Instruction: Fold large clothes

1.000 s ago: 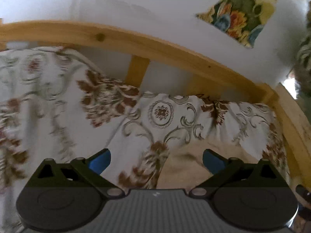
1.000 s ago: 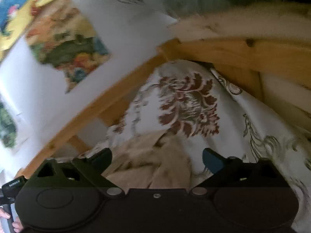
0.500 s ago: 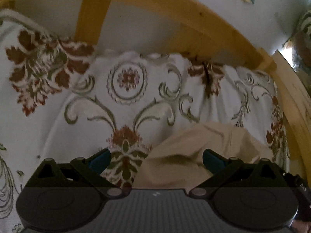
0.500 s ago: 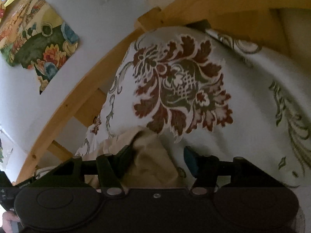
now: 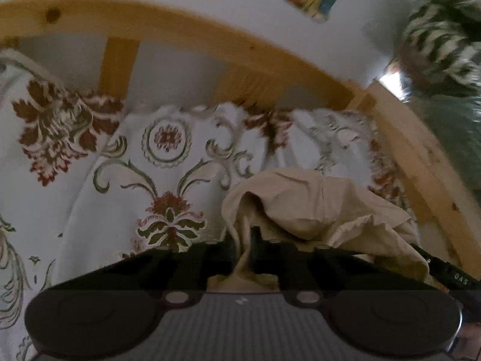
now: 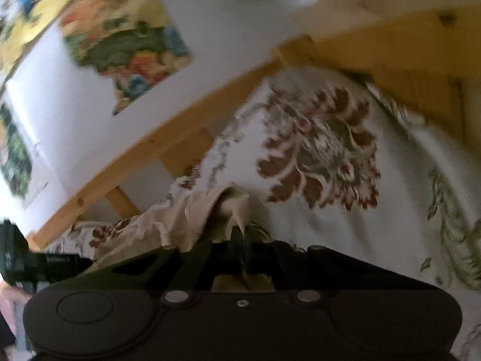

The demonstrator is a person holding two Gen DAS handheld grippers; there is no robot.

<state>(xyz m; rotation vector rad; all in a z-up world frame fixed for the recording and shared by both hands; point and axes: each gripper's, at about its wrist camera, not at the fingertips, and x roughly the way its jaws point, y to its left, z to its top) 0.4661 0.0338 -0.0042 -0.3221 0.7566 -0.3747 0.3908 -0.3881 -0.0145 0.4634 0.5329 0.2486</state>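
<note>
A crumpled beige garment (image 5: 315, 204) lies on the floral bedspread (image 5: 168, 162) near the bed's far corner. My left gripper (image 5: 245, 243) is shut on a fold of the beige garment at its left edge. In the right wrist view the same garment (image 6: 192, 219) bunches up left of centre, and my right gripper (image 6: 242, 240) is shut on its edge. The two grippers hold the cloth close together; the other gripper's black body (image 6: 39, 261) shows at the left.
A wooden bed frame rail (image 5: 210, 39) curves behind the bedspread, with a corner post (image 5: 363, 102) at right. A white wall with colourful pictures (image 6: 126, 45) stands beyond. A patterned cloth (image 5: 445, 42) hangs at far right.
Both grippers moved down to the beige garment and closed: open jaws a second ago, the right one narrowing half a second ago, both now clamped on the cloth.
</note>
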